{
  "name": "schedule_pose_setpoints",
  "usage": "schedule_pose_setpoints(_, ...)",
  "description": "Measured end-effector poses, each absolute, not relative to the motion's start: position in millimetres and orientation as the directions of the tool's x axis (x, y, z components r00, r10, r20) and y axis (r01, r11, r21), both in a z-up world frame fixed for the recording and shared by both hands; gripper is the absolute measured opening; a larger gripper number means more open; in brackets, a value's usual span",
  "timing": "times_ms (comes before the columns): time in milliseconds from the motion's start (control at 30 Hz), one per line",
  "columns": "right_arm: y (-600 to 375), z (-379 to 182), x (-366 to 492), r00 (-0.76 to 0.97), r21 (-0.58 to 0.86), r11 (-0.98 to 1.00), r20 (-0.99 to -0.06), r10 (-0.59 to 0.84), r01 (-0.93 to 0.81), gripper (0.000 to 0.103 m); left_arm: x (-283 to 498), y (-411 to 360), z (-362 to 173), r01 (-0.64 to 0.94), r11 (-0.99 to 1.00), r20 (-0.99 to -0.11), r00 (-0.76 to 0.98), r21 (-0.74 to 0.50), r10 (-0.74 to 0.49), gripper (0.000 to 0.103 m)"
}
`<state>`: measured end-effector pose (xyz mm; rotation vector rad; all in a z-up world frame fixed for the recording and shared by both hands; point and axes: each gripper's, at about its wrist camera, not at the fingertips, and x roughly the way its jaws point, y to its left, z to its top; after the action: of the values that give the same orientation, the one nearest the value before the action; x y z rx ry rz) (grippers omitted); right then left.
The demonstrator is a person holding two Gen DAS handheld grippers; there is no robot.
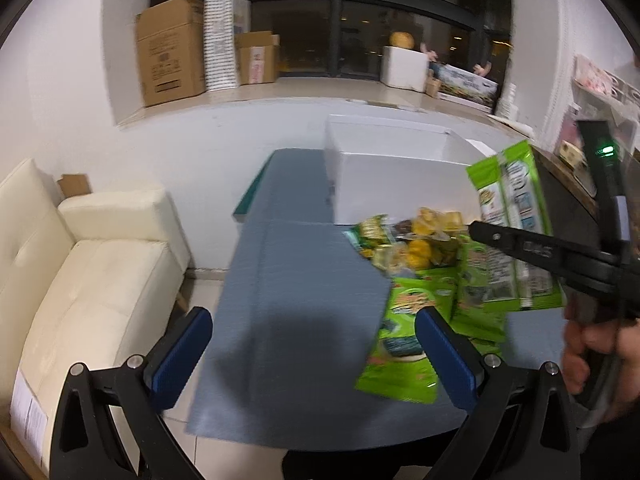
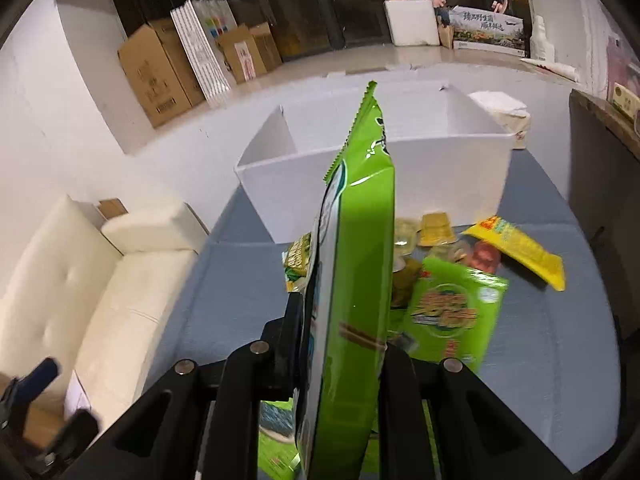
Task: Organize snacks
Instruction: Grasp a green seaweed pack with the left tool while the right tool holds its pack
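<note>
Right gripper (image 2: pixel 344 344): jaws clamped on a green snack bag (image 2: pixel 352 248), gripping its lower half. The bag stands on edge between the jaws, its serrated top pointing ahead toward the white box (image 2: pixel 448 176), which sits beyond the jaws on the bench (image 2: pixel 224 292).

Below and ahead of the right jaws is the loose snack pile: a second green bag (image 2: pixel 452 312) just right of the held one, a yellow packet (image 2: pixel 520 252) further right, and small jelly cups (image 2: pixel 436 228) near the box wall.

Left gripper (image 1: pixel 316 356): jaws wide, nothing between them, over bare bench. A flat green bag (image 1: pixel 400 344) lies just inside its right finger (image 1: pixel 444 356). Left view shows the held bag off to the right, up off the bench.
</note>
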<state>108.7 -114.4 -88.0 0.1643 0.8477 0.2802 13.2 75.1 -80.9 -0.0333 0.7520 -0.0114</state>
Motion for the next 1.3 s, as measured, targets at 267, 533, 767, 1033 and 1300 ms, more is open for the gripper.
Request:
schedule_pose_setpoints(267,-191.9,-59.5,76.8,0.695,0.165,0.980,-0.693,0.193,-0.107,0.016,55.5,-27.7,-99.2,0.184,0.981,-0.686,0.721,0.054,-0.098,0.103)
schedule_pose_setpoints(533,-265.4,-52.7,59.5,0.713,0.183,0.983,-0.686,0.146,-0.026,0.016,93.0,-116.7,-130.1,0.292,0.937,-0.700,0.710,0.192,-0.078,0.103)
schedule_pose_setpoints(767,-295.6,-59.0,48.7,0.711,0.211,0.977,-0.685,0.160,-0.017,0.016,133.9,-134.9,-163.6,0.327,0.931,-0.776,0.625,0.163,-0.084,0.102)
schedule_pose_setpoints(1033,-302.9,-64.8,51.4,0.709,0.238,0.971,-0.682,0.179,-0.015,0.016,134.9,-117.4,-151.7,0.312,0.945,-0.789,0.604,0.103,-0.113,0.068)
schedule_pose_setpoints(1300,-276.2,-66.7,65.2,0.694,0.232,0.968,-0.682,0.230,-0.093,0.016,113.6,-94.3,-87.8,0.309,0.949,-0.687,0.704,0.068,-0.180,0.069)
